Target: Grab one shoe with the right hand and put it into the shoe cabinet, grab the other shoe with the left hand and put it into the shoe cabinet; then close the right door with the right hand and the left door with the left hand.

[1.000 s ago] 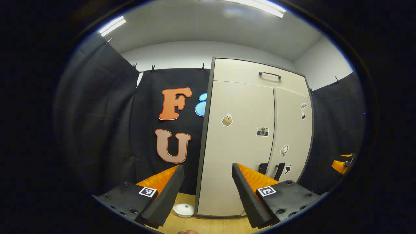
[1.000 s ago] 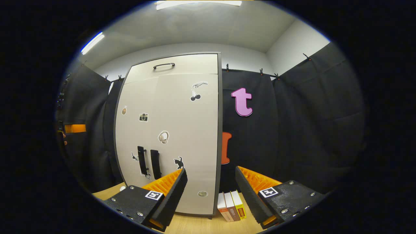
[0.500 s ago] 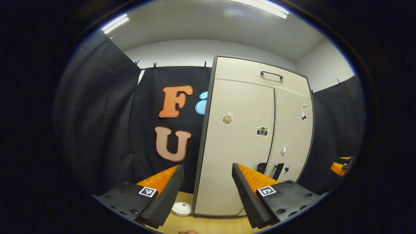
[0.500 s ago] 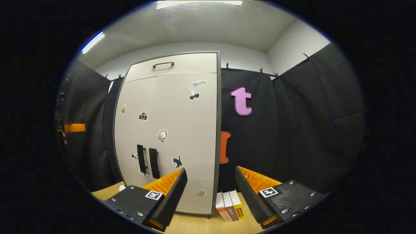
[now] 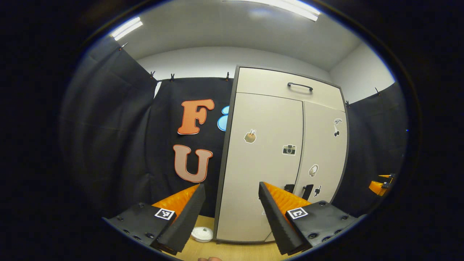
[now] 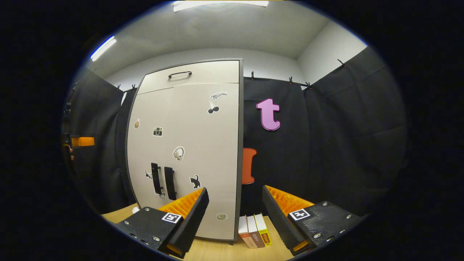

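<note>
**Both doors shut, both grippers free**

In the left gripper view the shoe cabinet (image 5: 275,159) stands upright on the wooden tabletop (image 5: 232,250), just right of centre and past the fingers. Its left door (image 5: 261,163) and right door (image 5: 320,156) lie flush with the front, with only a thin seam between them. Two black door handles (image 5: 299,190) sit side by side low on that seam. Stickers dot both doors. A drawer front with a black bar handle (image 5: 300,86) runs across the top. The shoes cannot be seen; the closed doors hide the inside.

The left gripper (image 5: 232,210) hangs short of the cabinet, its jaws spread wide with nothing between them. A small white lidded dish (image 5: 202,233) rests on the tabletop near the cabinet's left foot.

In the right gripper view the right gripper (image 6: 235,214) also stands apart from the cabinet, jaws spread and empty. Three books (image 6: 253,235) stand upright on the tabletop just beside the cabinet's right side.
</note>
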Demonstrator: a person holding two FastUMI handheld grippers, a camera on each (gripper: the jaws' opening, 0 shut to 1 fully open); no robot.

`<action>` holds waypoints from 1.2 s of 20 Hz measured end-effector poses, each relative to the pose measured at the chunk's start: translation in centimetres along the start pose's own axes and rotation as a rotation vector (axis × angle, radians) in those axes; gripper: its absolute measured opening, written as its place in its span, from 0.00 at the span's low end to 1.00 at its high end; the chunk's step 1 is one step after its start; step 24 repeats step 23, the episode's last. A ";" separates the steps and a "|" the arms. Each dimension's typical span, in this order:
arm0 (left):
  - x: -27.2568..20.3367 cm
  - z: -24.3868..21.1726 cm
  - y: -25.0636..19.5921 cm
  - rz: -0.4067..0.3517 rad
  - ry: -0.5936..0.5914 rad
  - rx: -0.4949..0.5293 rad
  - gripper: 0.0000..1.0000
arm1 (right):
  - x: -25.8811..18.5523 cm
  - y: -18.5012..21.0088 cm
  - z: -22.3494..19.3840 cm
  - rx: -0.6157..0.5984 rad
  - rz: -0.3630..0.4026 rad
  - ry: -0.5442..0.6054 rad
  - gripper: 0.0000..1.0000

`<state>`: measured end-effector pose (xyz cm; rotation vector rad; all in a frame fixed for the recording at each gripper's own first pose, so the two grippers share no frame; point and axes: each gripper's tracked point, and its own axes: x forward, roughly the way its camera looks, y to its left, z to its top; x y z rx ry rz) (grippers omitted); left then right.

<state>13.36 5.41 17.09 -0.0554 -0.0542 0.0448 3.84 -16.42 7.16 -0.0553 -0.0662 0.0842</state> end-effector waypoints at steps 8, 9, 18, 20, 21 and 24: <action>-1.3 1.2 -0.7 0.021 -0.027 0.017 0.94 | 0.0 -1.4 0.6 0.022 0.009 -0.016 0.92; -1.4 1.3 -0.8 0.023 -0.028 0.018 0.94 | 0.0 -1.6 0.6 0.024 0.008 -0.017 0.92; -1.1 1.5 -2.3 0.014 -0.032 0.010 0.94 | -0.9 -4.1 0.7 0.028 -0.014 -0.022 0.92; -1.0 1.5 -2.8 0.011 -0.031 0.007 0.94 | -1.1 -5.0 0.7 0.030 -0.025 -0.021 0.92; -0.9 1.4 -3.0 0.008 -0.031 0.007 0.94 | -1.3 -5.4 0.6 0.032 -0.031 -0.021 0.92; -0.9 1.5 -3.5 0.006 -0.037 0.013 0.94 | -1.8 -6.2 0.7 0.032 -0.040 -0.024 0.92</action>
